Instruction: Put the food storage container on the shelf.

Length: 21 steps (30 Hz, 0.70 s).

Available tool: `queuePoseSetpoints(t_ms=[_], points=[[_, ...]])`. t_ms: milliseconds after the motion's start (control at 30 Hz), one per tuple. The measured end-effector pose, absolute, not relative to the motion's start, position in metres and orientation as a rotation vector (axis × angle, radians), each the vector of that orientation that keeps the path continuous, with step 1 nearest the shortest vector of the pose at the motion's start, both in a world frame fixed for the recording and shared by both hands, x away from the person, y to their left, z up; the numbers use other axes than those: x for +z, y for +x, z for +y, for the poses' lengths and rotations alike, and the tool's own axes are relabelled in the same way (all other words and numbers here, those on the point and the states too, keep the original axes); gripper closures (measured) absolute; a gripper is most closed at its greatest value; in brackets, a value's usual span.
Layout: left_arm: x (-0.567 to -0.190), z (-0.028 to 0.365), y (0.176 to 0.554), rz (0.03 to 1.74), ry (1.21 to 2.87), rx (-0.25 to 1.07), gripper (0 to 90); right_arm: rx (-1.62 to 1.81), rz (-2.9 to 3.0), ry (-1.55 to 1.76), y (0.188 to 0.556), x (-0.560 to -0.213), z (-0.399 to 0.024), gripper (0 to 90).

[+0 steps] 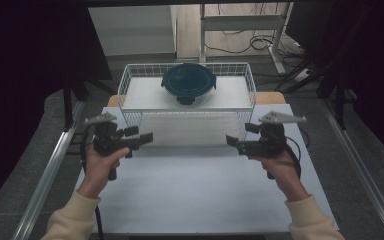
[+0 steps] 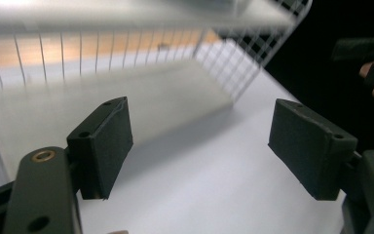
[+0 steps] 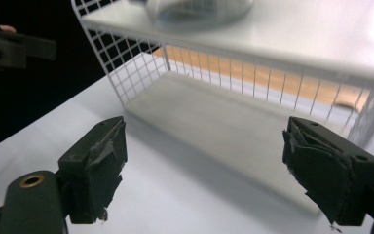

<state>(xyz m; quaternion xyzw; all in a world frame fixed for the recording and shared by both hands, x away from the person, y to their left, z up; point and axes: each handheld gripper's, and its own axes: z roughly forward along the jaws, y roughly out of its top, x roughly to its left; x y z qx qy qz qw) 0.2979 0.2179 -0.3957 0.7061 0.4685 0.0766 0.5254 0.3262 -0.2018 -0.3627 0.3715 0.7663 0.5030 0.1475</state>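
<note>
A round glass container with a dark teal clip lid [image 1: 188, 80] stands on the top shelf of a white wire rack [image 1: 130, 82] at the back of the table. Its clear base [image 3: 199, 9] appears at the top of the right gripper view. My left gripper [image 1: 141, 135] hovers in front of the rack's left front corner, jaws open with nothing between them [image 2: 199, 131]. My right gripper [image 1: 239, 135] hovers in front of the right front corner, also open and empty [image 3: 204, 146]. Both point inward toward the rack's lower opening.
The rack stands on a white tabletop [image 1: 195, 185], with a low space under its shelf [image 3: 233, 122]. Metal rails run along both table sides [image 1: 50, 170]. Behind the table are a desk frame and cables on the floor [image 1: 260, 42].
</note>
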Motion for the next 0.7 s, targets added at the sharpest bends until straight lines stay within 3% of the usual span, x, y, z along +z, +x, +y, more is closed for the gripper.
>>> queuePoseSetpoints(t_ms=[133,333,700], points=[[-0.432,0.217,0.269,1.13,1.759,0.188,22.5,1.44,2.214,1.098,0.301,-0.4,-0.222,16.4],[-0.464,0.214,0.255,1.167,1.816,0.178,21.7,1.343,2.248,1.174,0.289,-0.446,-0.242,16.8],[-0.476,0.208,0.252,1.173,1.865,0.213,22.0,1.312,2.236,1.183,0.285,-0.456,-0.245,16.6]])
